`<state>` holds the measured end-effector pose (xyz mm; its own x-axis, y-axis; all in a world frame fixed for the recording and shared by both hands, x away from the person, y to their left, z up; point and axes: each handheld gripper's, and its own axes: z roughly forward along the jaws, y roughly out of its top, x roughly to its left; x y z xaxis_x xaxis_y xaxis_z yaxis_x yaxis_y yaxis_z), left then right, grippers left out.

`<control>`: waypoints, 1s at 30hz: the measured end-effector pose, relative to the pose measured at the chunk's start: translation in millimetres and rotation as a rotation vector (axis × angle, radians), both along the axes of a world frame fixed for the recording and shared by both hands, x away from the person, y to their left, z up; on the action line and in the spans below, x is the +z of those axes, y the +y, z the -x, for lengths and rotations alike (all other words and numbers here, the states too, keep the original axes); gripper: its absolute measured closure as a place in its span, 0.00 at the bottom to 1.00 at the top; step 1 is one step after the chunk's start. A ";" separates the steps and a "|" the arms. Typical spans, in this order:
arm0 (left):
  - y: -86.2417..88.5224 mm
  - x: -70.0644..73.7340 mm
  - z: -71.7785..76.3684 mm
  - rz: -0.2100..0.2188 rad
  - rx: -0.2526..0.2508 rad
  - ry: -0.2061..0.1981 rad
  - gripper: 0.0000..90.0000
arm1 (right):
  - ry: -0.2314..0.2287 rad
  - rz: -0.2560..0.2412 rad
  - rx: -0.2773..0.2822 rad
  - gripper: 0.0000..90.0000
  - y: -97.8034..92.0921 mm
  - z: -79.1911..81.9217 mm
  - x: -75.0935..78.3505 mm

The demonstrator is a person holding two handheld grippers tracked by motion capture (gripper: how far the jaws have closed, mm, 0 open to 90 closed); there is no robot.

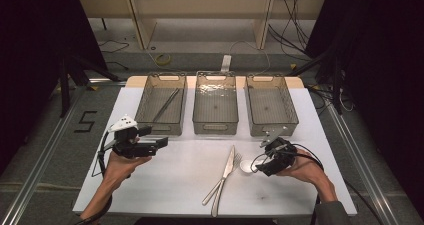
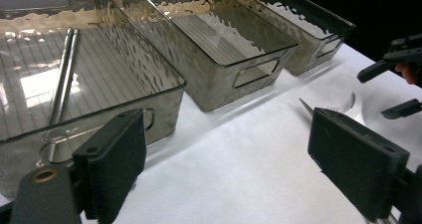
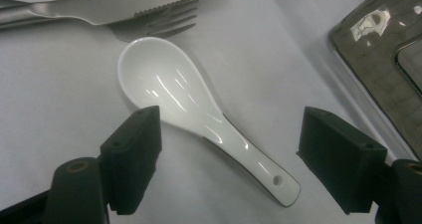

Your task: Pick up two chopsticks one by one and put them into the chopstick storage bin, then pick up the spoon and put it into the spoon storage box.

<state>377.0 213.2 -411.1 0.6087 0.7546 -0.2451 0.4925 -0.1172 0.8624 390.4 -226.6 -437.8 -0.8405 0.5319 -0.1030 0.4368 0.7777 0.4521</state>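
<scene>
Spoon of white ceramic lying flat on the white table, bowl toward the fork and knife, handle with its small hole pointing back between the jaws. Right gripper poised over it, jaws spread wide to either side of the handle and gripping nothing; touching the spoon or merely hovering, hard to tell from this angle. Seen from the high view, right gripper held in the right hand just beside the spoon, near the front corner of the right-hand bin. Knife and fork crossed beside it at mid-table. Left gripper held in the left hand well apart from the spoon, in front of the left bin, jaws wide open and empty. Left gripper looking along three smoky transparent bins in a row, the nearest one holding a pair of metal chopsticks. Middle bin bare. Writing limited to a black numeral 5 marked on the floor left of the table; no brand or label readable on bins, cutlery or grippers.
</scene>
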 end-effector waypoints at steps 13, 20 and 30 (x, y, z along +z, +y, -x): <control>-4.1 -1.0 21.9 -0.030 -0.028 -0.052 0.16 | 0.010 0.062 0.026 0.29 -1.0 -5.8 -1.5; -6.9 -1.7 29.8 -0.024 -0.040 -0.050 0.16 | 0.029 0.089 0.046 0.29 1.4 -7.2 -5.1; -7.8 -2.4 30.2 -0.029 -0.053 -0.048 0.16 | 0.053 0.135 0.090 0.35 7.9 -10.3 -15.2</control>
